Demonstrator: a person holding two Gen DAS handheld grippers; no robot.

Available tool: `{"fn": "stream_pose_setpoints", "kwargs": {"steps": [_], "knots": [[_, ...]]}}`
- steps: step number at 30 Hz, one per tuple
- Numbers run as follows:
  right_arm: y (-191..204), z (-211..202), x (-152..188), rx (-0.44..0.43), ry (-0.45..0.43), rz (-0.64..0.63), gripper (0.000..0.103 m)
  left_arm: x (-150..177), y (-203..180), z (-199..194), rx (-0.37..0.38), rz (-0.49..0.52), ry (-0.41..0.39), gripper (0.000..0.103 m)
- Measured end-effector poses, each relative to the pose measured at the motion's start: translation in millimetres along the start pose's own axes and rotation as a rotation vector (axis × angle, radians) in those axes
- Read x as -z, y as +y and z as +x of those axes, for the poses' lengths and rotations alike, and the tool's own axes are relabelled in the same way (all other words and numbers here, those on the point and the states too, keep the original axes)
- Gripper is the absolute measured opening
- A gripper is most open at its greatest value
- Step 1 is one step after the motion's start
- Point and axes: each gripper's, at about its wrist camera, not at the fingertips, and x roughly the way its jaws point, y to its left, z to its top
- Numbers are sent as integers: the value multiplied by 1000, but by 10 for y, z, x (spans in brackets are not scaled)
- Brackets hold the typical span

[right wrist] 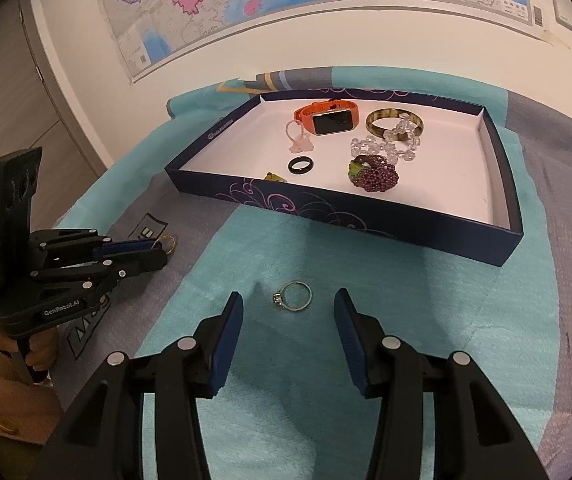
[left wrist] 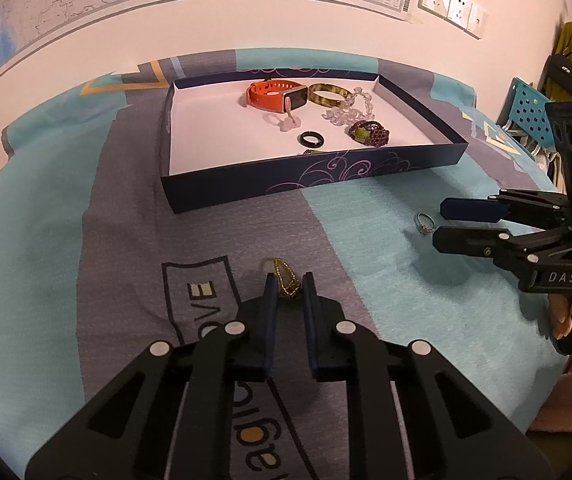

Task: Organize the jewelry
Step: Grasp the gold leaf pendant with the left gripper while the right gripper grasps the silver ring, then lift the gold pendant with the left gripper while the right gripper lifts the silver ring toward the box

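A gold ring (left wrist: 286, 283) stands on the grey cloth with my left gripper (left wrist: 288, 286) shut on it, both pads against its sides; the right wrist view has that ring (right wrist: 168, 243) at the fingertips too. A silver ring with a stone (right wrist: 293, 296) lies on the teal cloth between the fingers of my right gripper (right wrist: 288, 305), which is open and apart from it. In the left wrist view the right gripper (left wrist: 440, 223) sits just right of the silver ring (left wrist: 425, 223). Behind both stands a dark blue box (right wrist: 326, 204) with a white floor.
The box (left wrist: 314, 178) holds an orange watch (right wrist: 326, 118), a bangle (right wrist: 374, 126), clear beads (right wrist: 390, 148), a purple bead bracelet (right wrist: 376, 176), a black ring (right wrist: 301, 165) and a pink ring (right wrist: 298, 136). A wall with a map rises behind. A blue chair (left wrist: 530, 110) stands at right.
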Motion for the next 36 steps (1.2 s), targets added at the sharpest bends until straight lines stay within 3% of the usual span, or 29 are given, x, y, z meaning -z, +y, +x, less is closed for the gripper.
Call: {"fn": "stream_pose_setpoints", "kwargs": {"steps": [9, 17, 28, 36], "knots": [[121, 88, -34, 69, 16, -54, 43, -15, -42, 21, 8, -1, -3, 13], [119, 96, -39, 138, 17, -68, 20, -33, -56, 25, 20, -8, -4, 13], [110, 73, -37, 141, 4, -58, 20, -44, -104, 37, 32, -11, -9, 13], [38, -11, -33, 82, -23, -8, 20, -66, -132, 13, 41, -13, -19, 13]]}}
